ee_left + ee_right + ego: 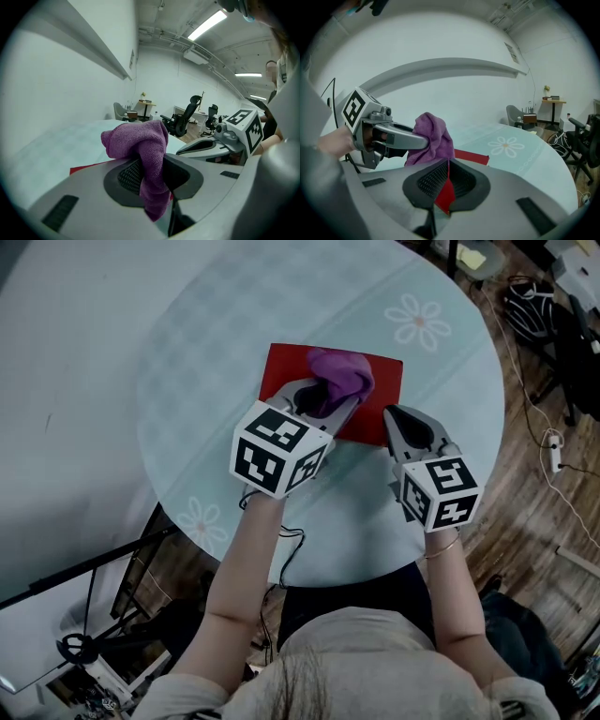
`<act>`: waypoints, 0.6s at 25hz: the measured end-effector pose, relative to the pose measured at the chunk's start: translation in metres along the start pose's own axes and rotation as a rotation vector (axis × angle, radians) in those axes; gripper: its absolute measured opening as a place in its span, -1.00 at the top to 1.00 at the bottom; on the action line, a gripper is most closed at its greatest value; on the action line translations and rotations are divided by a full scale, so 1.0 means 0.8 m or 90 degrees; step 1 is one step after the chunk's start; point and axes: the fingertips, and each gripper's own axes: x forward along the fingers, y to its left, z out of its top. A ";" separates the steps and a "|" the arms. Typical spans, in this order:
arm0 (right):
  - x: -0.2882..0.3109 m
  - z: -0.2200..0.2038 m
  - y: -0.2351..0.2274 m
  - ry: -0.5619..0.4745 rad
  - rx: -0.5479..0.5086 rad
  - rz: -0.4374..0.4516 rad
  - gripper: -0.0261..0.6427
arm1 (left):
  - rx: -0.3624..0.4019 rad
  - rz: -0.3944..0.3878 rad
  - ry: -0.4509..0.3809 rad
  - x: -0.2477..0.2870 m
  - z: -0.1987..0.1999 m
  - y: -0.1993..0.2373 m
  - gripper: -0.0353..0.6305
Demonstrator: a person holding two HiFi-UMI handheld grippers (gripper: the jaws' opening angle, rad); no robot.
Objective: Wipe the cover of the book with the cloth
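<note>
The book (pixel 382 390) was laid flat near the middle of the round table (pixel 234 324). Its long axis was run left to right across the person, and the right end was turned slightly nearer. The red cover was faced up.

The left gripper (pixel 326 397) was held over the book's middle with its jaws clamped on the cloth (pixel 342 374). The purple fabric was bunched above the tips, resting on the cover's far part, and a tail was hung down between the pads.

The right gripper (pixel 390 418) was set at the book's near right corner. Its jaws were brought almost together, tips meeting, and a thin wedge of red was seen in the gap. Whether the corner was pinched or only pressed could not be told.
</note>
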 end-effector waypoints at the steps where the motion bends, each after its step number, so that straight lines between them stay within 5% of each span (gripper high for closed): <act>1: 0.001 0.002 0.007 -0.003 -0.003 0.000 0.85 | -0.001 0.004 -0.004 -0.009 -0.001 0.005 0.56; 15: 0.037 0.010 0.099 -0.011 -0.021 0.012 0.85 | -0.036 0.087 -0.016 -0.115 -0.053 0.099 0.56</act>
